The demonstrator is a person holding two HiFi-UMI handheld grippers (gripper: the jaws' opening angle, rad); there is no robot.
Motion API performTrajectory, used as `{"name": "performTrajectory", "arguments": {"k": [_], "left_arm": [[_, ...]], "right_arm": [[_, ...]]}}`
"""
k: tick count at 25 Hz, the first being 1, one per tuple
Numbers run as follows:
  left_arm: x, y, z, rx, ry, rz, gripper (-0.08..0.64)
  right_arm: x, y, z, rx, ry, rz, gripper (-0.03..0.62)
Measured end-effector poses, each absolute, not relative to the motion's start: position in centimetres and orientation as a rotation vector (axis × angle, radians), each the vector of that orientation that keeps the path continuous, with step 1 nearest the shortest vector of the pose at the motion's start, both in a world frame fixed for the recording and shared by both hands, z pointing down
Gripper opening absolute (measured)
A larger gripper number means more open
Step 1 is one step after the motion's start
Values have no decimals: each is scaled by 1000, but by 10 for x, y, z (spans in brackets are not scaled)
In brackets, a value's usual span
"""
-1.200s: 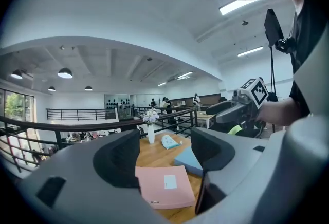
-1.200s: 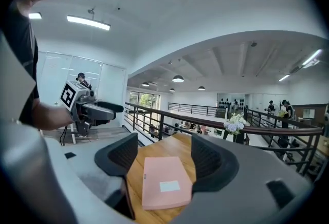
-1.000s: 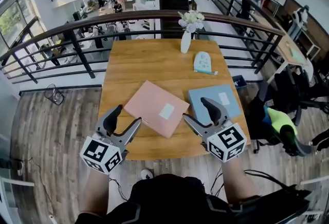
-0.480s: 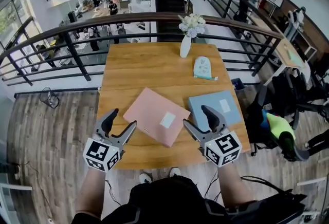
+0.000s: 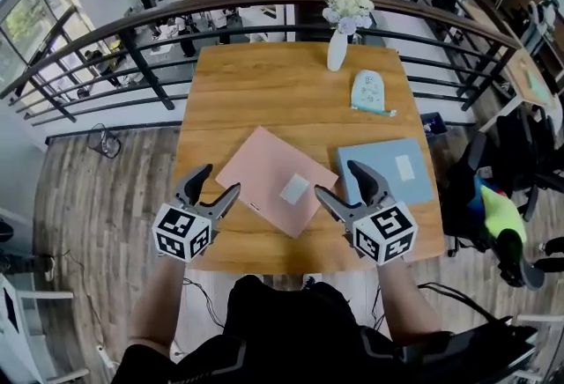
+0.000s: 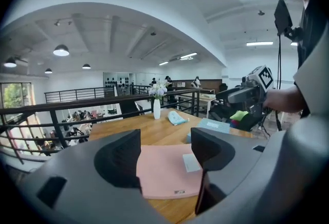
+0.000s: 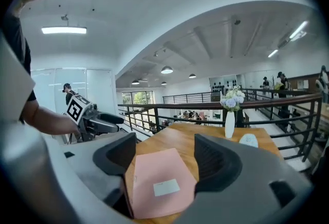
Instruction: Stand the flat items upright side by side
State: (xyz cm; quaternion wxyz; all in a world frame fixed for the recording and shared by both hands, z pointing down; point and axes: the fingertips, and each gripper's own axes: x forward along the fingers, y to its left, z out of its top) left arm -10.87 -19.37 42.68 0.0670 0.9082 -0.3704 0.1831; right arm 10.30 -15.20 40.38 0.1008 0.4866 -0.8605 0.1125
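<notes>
A pink flat item (image 5: 275, 188) lies flat on the wooden table (image 5: 264, 92) near its front edge, with a pale label on top. To its right a blue flat item (image 5: 392, 171) also lies flat. My left gripper (image 5: 216, 182) hovers open at the pink item's left corner, touching nothing. At the gap between the two items my right gripper (image 5: 337, 181) hovers with its jaws opening and nothing between them. The left gripper view looks over the pink item (image 6: 164, 174) toward the blue one (image 6: 213, 125). In the right gripper view the pink item (image 7: 157, 182) lies below the jaws.
A white vase of flowers (image 5: 337, 48) stands at the table's far edge, and a small pale-blue pouch (image 5: 368, 92) lies in front of it. A dark railing (image 5: 132, 30) runs behind the table. A chair with a green thing (image 5: 502, 215) stands at the right.
The head view has shifted, so the table sits a little higher and more to the right. Both grippers stay at the near edge. Neither flat item has moved.
</notes>
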Motion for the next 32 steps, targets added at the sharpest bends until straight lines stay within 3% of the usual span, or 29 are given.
{"name": "performTrajectory", "arguments": {"k": [18, 32], "left_arm": [[-166, -233, 547, 2742, -756, 841, 341], [-191, -250, 656, 2644, -583, 1252, 350]], "right_arm": [[65, -129, 533, 1572, -2269, 610, 377], [32, -80, 653, 1607, -2156, 905, 436]]}}
